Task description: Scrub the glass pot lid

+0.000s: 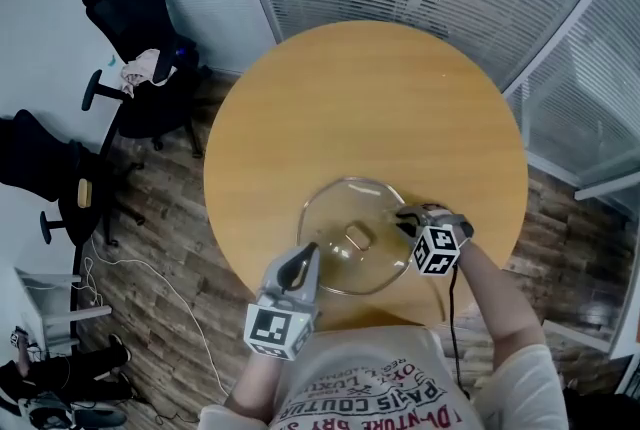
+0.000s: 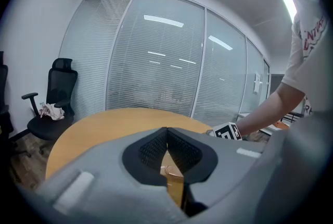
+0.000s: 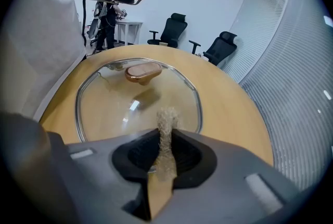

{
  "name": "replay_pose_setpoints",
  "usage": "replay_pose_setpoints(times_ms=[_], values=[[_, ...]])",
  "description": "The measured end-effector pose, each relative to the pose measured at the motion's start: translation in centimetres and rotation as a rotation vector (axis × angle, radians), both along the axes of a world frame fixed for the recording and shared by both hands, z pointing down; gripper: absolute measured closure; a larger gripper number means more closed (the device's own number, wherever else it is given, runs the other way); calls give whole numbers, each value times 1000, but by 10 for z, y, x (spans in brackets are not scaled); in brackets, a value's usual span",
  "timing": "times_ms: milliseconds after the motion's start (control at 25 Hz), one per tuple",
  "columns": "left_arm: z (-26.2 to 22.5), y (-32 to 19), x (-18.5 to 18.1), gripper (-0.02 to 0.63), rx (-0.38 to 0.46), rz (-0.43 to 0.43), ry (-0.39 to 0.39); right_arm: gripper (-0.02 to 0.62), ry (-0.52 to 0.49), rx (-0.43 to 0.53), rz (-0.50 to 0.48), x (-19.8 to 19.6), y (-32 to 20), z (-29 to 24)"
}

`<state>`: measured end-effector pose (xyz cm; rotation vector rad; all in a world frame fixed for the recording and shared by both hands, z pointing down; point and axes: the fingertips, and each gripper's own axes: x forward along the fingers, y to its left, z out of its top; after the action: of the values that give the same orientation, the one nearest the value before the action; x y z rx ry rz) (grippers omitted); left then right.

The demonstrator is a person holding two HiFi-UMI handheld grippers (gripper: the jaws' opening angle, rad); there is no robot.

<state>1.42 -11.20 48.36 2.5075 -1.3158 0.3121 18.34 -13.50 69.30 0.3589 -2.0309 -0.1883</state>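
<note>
1 glass pot lid, flat on round desk, lower centre, oblong knob upward. Right hand-held gripper clamping tan scrubber; left hand-held gripper closed, empty.

The head view looks steeply down from above the person onto the round counter, with the glass pot lid low in the frame. The left hand-held gripper view sits just behind its closed jaws and faces level across the counter toward the blinds. The right hand-held gripper view tilts down, close over the lid, past its clamped fibre scrubber. All three views share the counter. The head and left gripper views share the office chair.
</note>
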Motion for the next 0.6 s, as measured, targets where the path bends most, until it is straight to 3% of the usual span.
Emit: replay_pose_setpoints(times_ms=[600], values=[[-7, 26, -3, 598, 12, 156, 8, 529, -8, -20, 285, -3, 70, -1]])
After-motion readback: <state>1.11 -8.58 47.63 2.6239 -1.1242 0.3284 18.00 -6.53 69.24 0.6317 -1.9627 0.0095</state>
